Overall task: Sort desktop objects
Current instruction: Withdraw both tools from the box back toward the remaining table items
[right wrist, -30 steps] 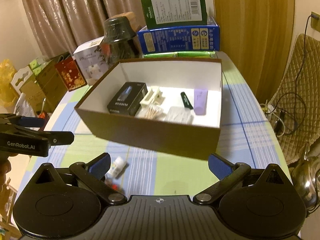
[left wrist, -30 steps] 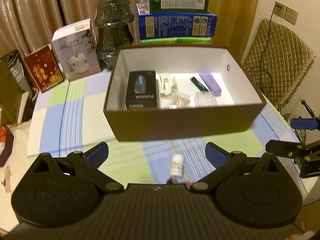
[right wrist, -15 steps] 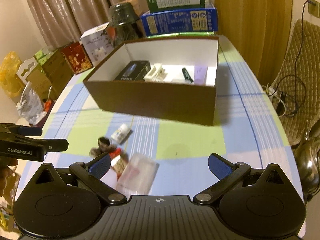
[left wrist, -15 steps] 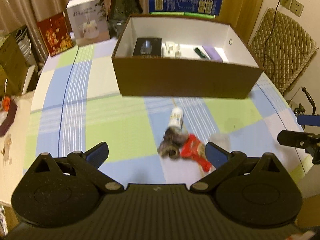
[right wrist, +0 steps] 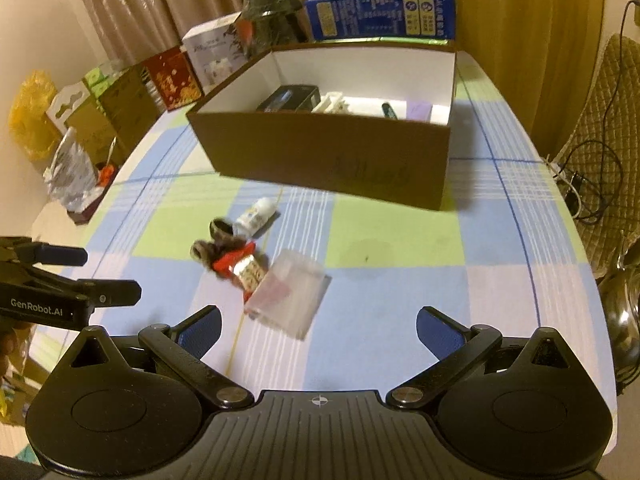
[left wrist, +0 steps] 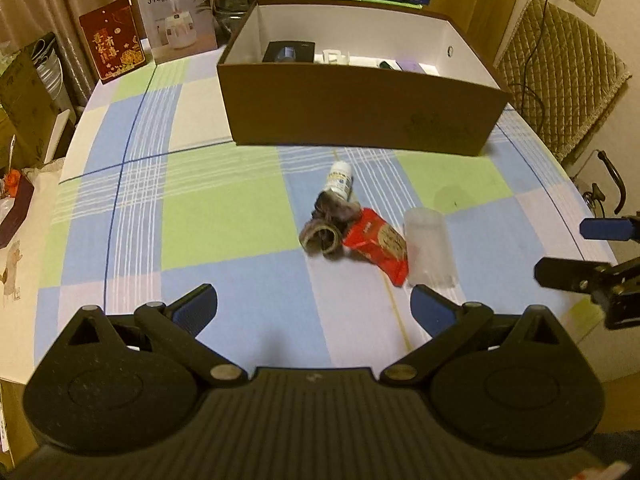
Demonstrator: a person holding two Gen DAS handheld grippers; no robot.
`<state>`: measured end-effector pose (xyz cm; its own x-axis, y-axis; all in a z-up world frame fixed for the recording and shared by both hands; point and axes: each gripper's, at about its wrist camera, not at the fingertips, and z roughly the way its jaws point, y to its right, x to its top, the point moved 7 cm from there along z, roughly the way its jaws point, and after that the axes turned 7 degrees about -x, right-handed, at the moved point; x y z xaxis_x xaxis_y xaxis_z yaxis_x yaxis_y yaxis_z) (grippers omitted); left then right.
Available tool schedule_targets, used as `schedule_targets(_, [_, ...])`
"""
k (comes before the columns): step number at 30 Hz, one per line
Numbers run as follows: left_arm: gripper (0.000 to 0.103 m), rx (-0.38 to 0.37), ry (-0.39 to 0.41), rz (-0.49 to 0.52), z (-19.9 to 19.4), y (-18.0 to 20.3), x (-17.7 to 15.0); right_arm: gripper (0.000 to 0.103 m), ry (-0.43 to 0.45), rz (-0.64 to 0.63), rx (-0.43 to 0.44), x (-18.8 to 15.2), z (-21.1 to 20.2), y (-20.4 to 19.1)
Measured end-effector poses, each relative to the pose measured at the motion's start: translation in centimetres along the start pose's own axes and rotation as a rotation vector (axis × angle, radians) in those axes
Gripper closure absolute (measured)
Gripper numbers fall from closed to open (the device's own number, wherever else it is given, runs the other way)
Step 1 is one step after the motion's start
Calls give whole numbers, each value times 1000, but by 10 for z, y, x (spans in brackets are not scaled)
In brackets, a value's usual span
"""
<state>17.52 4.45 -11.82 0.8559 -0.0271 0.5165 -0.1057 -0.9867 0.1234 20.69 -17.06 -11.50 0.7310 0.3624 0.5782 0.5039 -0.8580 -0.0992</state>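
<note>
In the left wrist view, the left gripper (left wrist: 314, 306) is open and holds nothing. It hovers over the table (left wrist: 224, 216), and in front of the brown box (left wrist: 360, 108) lie a small white bottle (left wrist: 339, 176), a dark scrunchie (left wrist: 326, 226), a red packet (left wrist: 378, 242) and a clear plastic case (left wrist: 429, 246), close together. In the right wrist view, the right gripper (right wrist: 319, 326) is also open and empty, with the clear plastic case (right wrist: 290, 294) nearest to it. The step appears to be choosing the next object; the next move probably calls for lowering one gripper around a single item without pushing its neighbours.

Glossy red foil packet (left wrist: 376, 246), frosted plastic container (left wrist: 430, 246), matt cardboard box (left wrist: 360, 116)
</note>
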Motion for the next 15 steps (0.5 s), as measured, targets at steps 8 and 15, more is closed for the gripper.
schedule_targets(8, [2,10,-28,2,4,3,-12,2,-47,-7,18,-17,9,-8])
schedule_targets(15, [2,11,-46,7,9,2,-16,2,-76,4,20,-20,17,-12])
